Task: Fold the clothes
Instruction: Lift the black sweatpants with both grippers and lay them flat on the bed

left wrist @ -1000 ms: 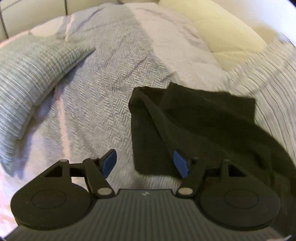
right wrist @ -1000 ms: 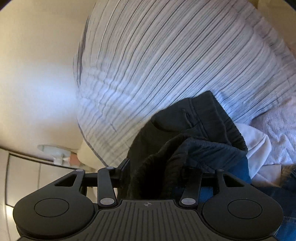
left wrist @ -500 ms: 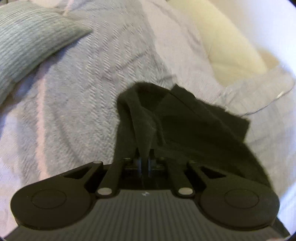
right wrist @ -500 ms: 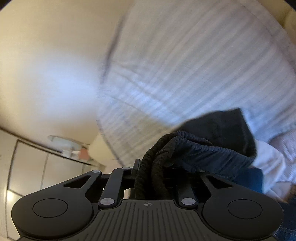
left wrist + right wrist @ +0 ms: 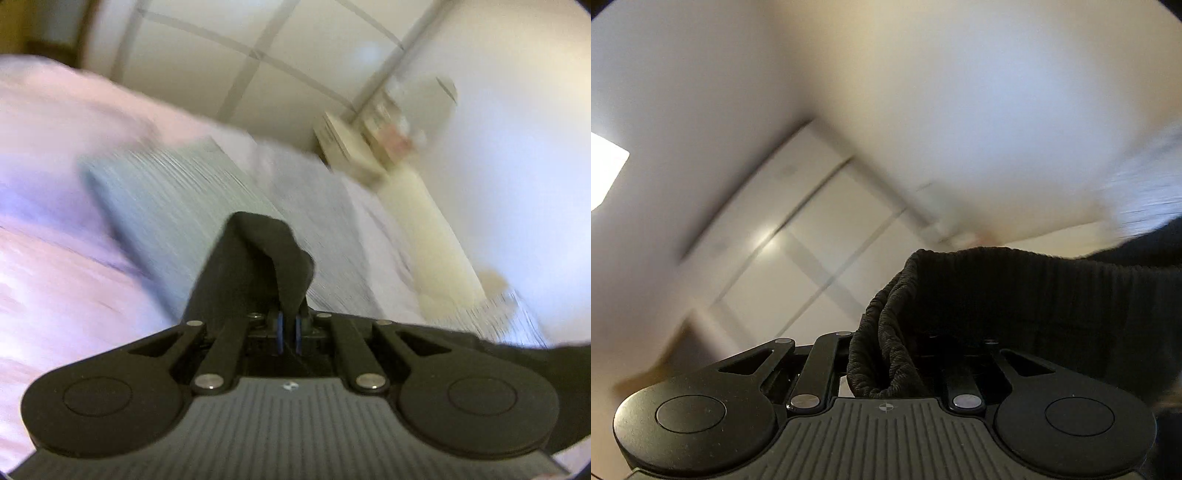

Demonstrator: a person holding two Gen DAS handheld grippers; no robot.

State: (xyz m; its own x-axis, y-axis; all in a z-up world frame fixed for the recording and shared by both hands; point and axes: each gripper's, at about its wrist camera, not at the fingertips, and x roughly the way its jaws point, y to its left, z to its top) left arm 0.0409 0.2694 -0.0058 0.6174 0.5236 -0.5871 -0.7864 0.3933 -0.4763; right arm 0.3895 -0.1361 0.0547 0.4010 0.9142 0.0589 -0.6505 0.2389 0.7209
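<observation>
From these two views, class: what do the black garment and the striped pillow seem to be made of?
Black garment: soft matte knit, probably cotton fleece; its gathered ribbed edge suggests an elastic waistband. Striped pillow: woven fabric with fine grey-blue lines, likely cotton, though motion blur hides the weave.

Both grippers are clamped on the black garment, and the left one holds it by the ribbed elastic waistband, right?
Not quite: the right gripper holds the ribbed waistband, per the right wrist view. The left gripper pinches plain black fabric. Both are clamped.
</observation>
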